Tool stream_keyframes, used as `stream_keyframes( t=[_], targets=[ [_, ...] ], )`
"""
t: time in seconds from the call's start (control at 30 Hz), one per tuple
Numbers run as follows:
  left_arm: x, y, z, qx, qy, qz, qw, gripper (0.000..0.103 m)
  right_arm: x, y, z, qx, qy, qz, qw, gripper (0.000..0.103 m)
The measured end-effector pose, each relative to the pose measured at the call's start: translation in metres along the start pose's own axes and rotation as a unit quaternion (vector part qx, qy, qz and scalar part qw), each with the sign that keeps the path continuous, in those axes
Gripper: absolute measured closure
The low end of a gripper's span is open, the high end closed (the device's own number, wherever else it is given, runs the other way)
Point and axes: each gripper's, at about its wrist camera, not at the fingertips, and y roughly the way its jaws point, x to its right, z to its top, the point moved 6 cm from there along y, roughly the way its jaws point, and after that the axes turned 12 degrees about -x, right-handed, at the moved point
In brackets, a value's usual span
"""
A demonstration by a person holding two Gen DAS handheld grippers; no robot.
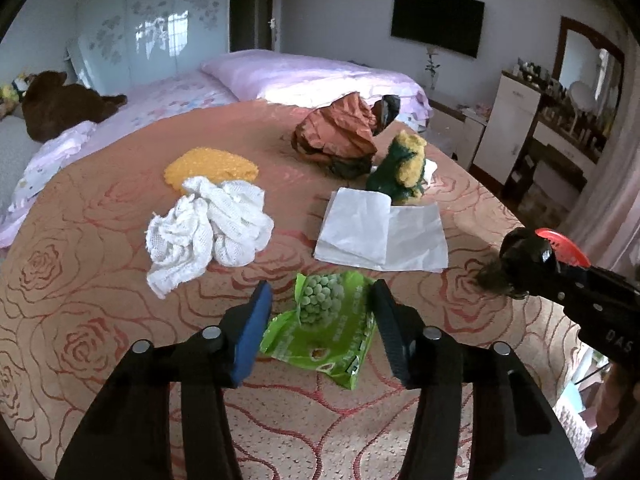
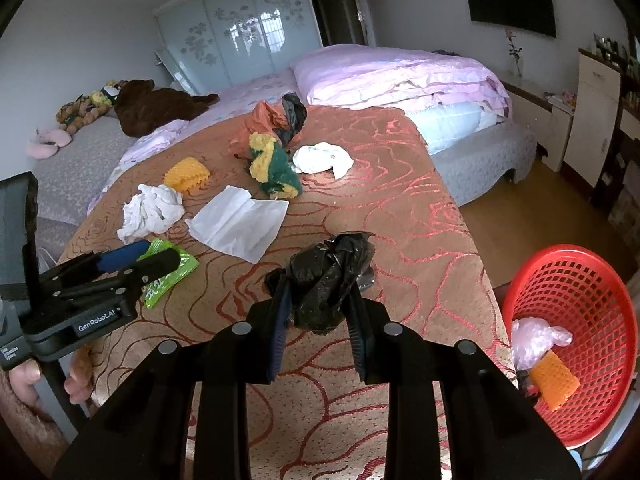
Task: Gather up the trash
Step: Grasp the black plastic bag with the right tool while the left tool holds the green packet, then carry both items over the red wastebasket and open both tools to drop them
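— What am I counting on the bedspread?
— Logging two black bags, two yellow sponges, one green packet, one paper sheet.

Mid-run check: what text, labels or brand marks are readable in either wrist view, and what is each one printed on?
"GenRobot.AI": on the body of the left gripper, seen in the right wrist view.
"DAS": partial letters on the body of the right gripper, cut off at the frame edge.
Small white lines on the left gripper's side: too small to read.
Print on the green snack packet: blurred, not readable.
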Motion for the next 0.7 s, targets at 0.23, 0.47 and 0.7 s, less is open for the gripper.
stream_keyframes(
  t=[0.23,0.47,0.7],
  targets=[
    [0.009,0.002,-0.004,-0.002,0.024,0.001,0.9997,0.085,0.000,0.000,0.000,0.002,0.002,0.000,1.000,0.077],
    [0.009,-0.002,-0.008,-0.001,0.016,-0.017,0.9997,0.092,0.002,-0.002,0.000,0.005,0.005,0.001,1.000,0.077],
    [0.013,-0.016,-0.006,0.010,0.010,-0.031,0.9994,0.092,0.003,-0.010,0.002,0.014,0.007,0.002,1.000,0.077]
  ],
)
